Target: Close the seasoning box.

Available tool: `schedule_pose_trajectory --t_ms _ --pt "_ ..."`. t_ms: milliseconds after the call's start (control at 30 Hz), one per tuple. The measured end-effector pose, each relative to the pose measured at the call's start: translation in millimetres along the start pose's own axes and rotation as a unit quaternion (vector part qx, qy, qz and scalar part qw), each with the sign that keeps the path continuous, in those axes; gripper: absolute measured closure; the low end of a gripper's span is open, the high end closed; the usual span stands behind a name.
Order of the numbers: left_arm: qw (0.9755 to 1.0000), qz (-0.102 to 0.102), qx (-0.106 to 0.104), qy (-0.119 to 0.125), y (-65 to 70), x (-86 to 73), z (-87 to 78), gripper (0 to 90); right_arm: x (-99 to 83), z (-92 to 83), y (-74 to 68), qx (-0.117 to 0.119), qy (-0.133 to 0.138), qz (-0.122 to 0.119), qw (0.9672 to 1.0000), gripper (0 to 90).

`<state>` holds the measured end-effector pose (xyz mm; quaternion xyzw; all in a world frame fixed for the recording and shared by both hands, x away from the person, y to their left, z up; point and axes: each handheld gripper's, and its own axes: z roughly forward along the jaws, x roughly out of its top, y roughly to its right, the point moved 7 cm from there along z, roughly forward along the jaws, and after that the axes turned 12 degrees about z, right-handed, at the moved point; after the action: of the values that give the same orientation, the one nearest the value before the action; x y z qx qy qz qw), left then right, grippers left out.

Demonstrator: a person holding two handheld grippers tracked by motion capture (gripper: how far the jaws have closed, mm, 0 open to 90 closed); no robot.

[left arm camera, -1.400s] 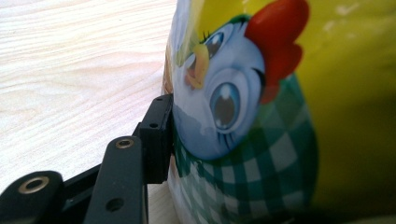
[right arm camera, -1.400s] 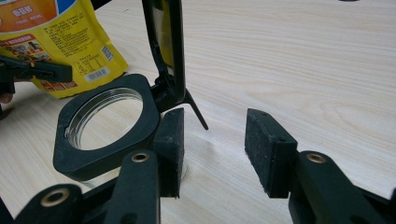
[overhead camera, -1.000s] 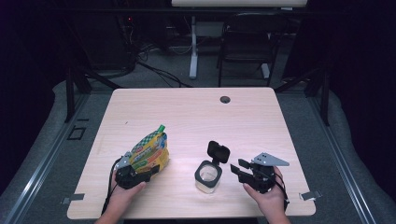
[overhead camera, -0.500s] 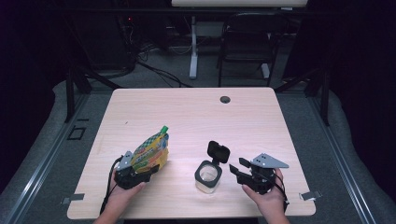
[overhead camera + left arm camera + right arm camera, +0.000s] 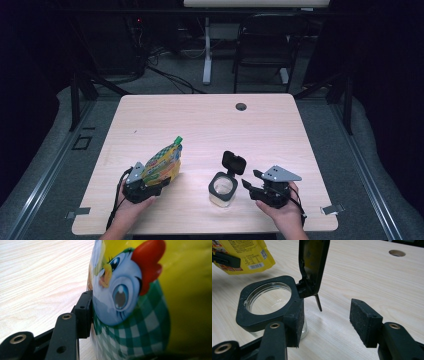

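Left gripper (image 5: 150,186) clamped on yellow cartoon-printed snack pouch (image 5: 162,162), pad pressed to its side. Right gripper (image 5: 324,322) released, jaws just opening, nothing between; clear glass jar with black square collar and raised flip lid (image 5: 270,301) just beside one finger (image 5: 295,322). Best to tilt pouch mouth squarely over jar opening. Pale wood table (image 5: 200,125); dark room, chair (image 5: 270,37) beyond.
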<state>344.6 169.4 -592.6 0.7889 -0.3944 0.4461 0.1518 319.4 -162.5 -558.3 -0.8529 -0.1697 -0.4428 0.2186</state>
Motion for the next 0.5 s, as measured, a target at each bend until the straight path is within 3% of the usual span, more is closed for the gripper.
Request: schedule_pose_trajectory --t_ms 167,500 --pt "1.0 0.002 0.001 -0.002 0.1 0.1 -0.6 53.1 -1.3 -1.3 0.9 -0.009 -0.022 0.021 0.9995 46.9" --pt "1.0 0.009 0.003 -0.001 0.7 1.3 -1.3 53.1 1.0 -3.1 -0.4 -0.001 -0.019 0.041 0.999 24.2"
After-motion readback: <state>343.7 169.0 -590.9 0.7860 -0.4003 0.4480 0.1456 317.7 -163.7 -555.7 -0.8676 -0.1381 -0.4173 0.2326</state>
